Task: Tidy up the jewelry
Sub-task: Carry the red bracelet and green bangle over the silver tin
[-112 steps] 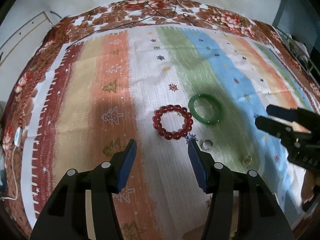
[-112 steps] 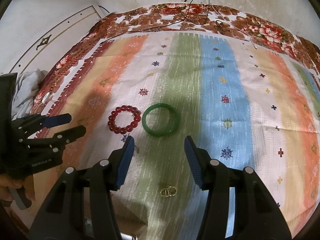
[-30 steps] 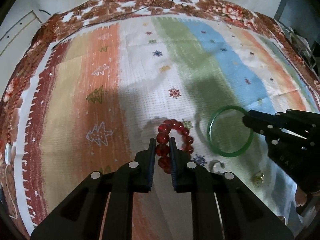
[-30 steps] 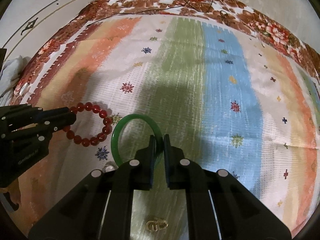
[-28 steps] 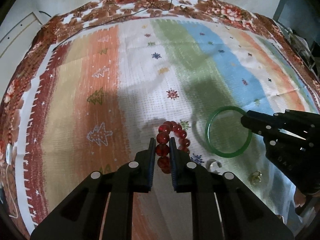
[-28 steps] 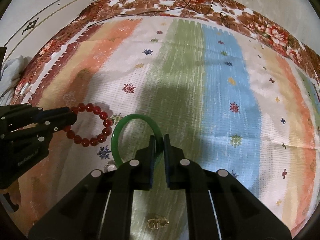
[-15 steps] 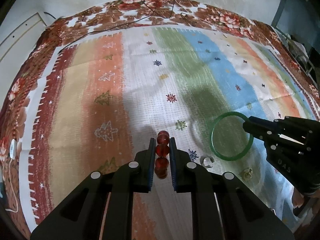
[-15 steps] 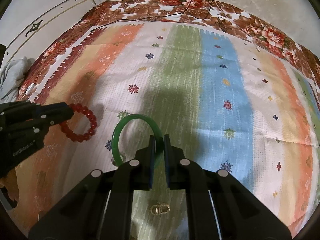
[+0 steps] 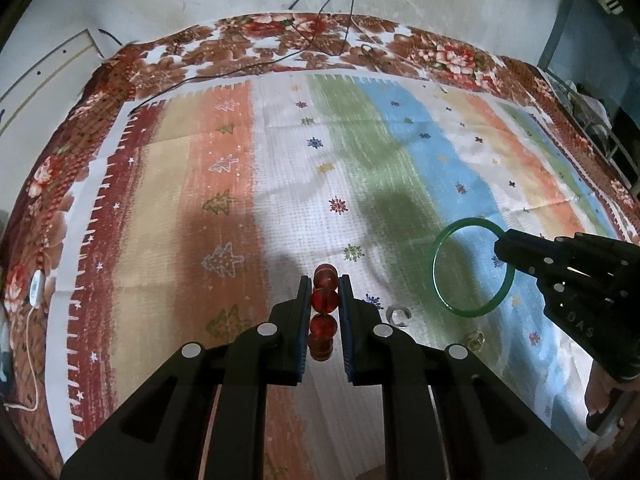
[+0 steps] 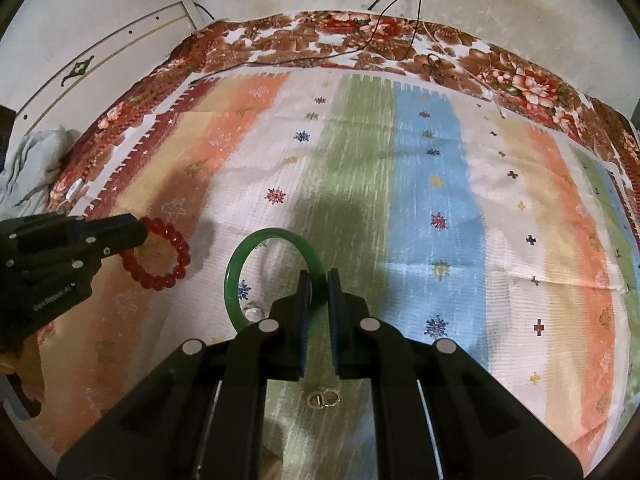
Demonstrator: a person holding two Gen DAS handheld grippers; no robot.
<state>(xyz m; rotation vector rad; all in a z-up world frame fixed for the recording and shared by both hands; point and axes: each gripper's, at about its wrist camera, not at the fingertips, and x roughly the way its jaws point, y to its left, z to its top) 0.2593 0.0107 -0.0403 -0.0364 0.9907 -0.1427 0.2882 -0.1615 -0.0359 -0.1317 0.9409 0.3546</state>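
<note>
- Left wrist view: striped cloth [image 9: 280, 184] over a floral bedspread [image 9: 248, 52], wall behind. My left gripper [image 9: 325, 304] is clamped on the red bead bracelet [image 9: 325, 300], seen edge-on and held above the cloth. A clear ring [image 9: 398, 315] and gold rings [image 9: 475, 342] lie on the cloth below.
- Right wrist view: same cloth. My right gripper [image 10: 316, 304] is pinched shut on the green bangle [image 10: 240, 264], held upright off the cloth; gold rings sit under it.
- Step, I'd say: both pieces lifted, carry phase. Next needs a drop spot; none visible. Small rings not yet picked.
</note>
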